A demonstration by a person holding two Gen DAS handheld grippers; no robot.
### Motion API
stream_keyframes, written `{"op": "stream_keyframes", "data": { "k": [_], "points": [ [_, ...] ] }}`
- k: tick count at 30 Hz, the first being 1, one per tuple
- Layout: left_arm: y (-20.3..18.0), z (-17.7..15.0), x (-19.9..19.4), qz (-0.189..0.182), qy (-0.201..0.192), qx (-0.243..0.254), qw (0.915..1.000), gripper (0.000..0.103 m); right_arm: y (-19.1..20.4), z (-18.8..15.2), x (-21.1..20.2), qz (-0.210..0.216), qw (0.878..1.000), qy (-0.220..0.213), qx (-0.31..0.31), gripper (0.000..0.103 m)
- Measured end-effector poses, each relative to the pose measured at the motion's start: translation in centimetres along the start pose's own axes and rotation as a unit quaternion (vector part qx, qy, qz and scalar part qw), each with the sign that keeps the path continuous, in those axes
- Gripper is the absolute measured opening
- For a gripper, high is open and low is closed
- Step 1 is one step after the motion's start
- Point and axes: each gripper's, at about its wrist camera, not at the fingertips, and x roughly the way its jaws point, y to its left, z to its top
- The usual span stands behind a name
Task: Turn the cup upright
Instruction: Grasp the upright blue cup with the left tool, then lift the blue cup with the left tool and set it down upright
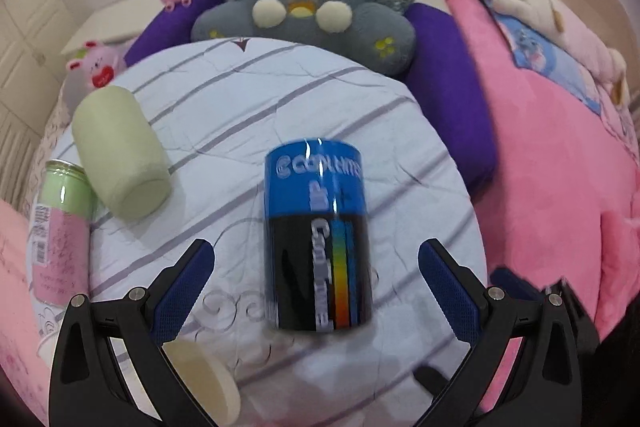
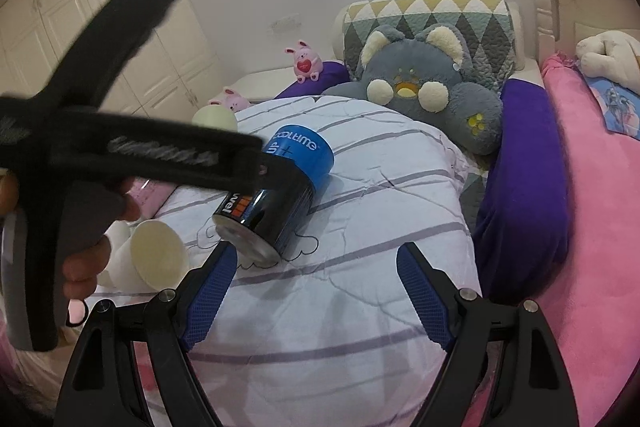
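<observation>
In the left wrist view, the left hand-held gripper (image 1: 316, 277) is spread wide at the bottom of the frame, its blue pads flanking but not touching the blue-and-black cup (image 1: 318, 235), which lies on its side at centre on the striped white quilt (image 1: 280, 87). A pale green cup (image 1: 120, 151) lies on its side at middle left, just beside a green-and-pink can (image 1: 60, 227). A grey plush toy (image 1: 304, 15) sits at upper centre.

In the right wrist view, the right hand-held gripper (image 2: 316, 287) is open wide at bottom centre and holds nothing. The blue-and-black cup (image 2: 276, 195) lies tilted at centre left, its shiny end toward the lens, partly behind the dark body of the left hand-held gripper (image 2: 132, 151). A cream paper cup (image 2: 148, 253) lies at lower left.
</observation>
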Motion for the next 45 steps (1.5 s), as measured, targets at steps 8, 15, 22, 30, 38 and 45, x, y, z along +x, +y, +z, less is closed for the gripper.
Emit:
{"op": "stream_keyframes", "data": {
  "k": [8, 15, 22, 30, 38, 45],
  "points": [
    [0.3, 1.5, 3.3, -0.024, 0.052, -0.017, 0.9982, 0.103, -0.5, 0.5, 2.0, 0.013, 1.000, 0.015, 0.001, 0.083],
    [0.3, 1.8, 3.6, -0.018, 0.034, -0.015, 0.9992, 0.081, -0.2, 0.4, 2.5, 0.020, 1.000, 0.022, -0.001, 0.083],
    [0.7, 1.8, 4.6, -0.026, 0.049, -0.018, 0.9983, 0.068, 0.4, 0.2, 2.4, 0.023, 0.999, 0.026, -0.002, 0.083],
    [0.7, 0.5, 1.5, -0.033, -0.030, -0.003, 0.9990, 0.068, 0.5, 0.1, 2.5, 0.025, 0.999, 0.030, -0.003, 0.083],
    [1.1, -1.6, -0.7, -0.029, -0.094, 0.012, 0.9950, 0.068, 1.1, 0.1, 2.9, 0.033, 0.999, 0.029, -0.011, 0.084],
    [1.6, -3.4, -1.9, -0.023, -0.111, 0.010, 0.9934, 0.068, 1.2, -0.4, 3.5, 0.027, 0.999, 0.035, -0.016, 0.083]
  ]
}}
